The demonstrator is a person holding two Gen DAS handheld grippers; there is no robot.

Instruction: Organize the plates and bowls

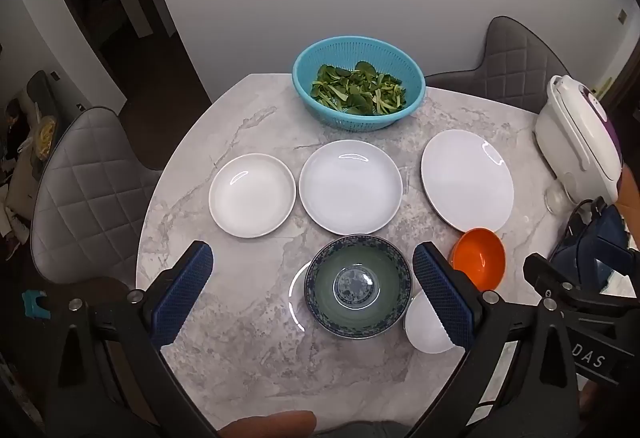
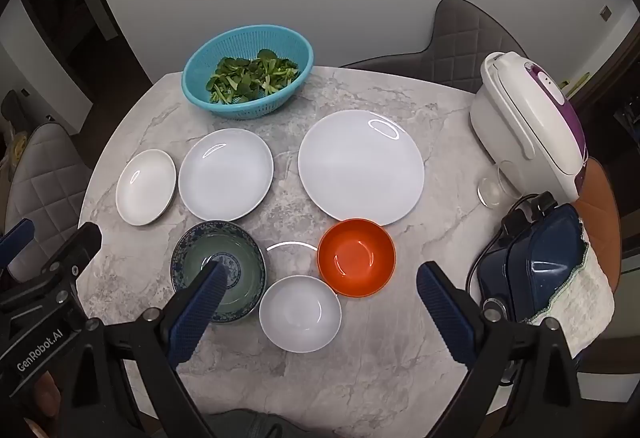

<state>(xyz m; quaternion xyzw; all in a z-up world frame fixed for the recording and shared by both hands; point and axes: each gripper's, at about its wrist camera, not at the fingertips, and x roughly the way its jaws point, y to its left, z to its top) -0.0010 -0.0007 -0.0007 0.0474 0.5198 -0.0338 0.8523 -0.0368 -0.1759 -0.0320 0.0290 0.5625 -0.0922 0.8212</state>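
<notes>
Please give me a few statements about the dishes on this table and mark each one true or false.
1. Three white plates lie in a row on the marble table. True.
2. The orange bowl is stacked inside the white bowl. False: they sit side by side on the table, each empty.
3. The blue colander holds green leaves. True.
4. The left gripper is clamped on the blue patterned bowl. False: it is open above the bowl, holding nothing.
5. The right gripper is open. True.
6. The largest plate is the one nearest the colander. False: it lies at the row's right end, towards the white rice cooker.
</notes>
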